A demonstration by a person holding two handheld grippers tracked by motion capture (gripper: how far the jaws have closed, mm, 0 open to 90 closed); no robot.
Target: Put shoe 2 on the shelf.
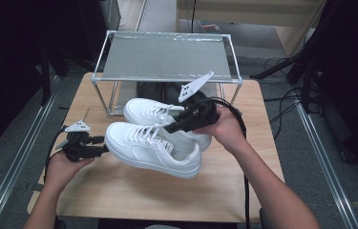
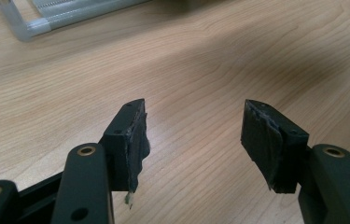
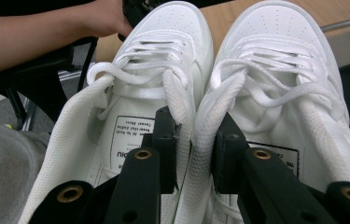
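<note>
Right hand-held gripper (image 3: 193, 154) pinches the touching inner collars of two white shoes (image 1: 153, 143), holding the pair at frame centre above the desk (image 1: 119, 191). Left hand-held gripper (image 2: 193, 140), lower left, stands wide open, empty.

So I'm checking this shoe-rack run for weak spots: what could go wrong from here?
The right gripper pinches both white sneakers by their inner collars alone, one jaw inside each shoe, so one could slip free. Hanging off the table, the pair could clip the metal rack. The left gripper is open, supporting nothing.
</note>
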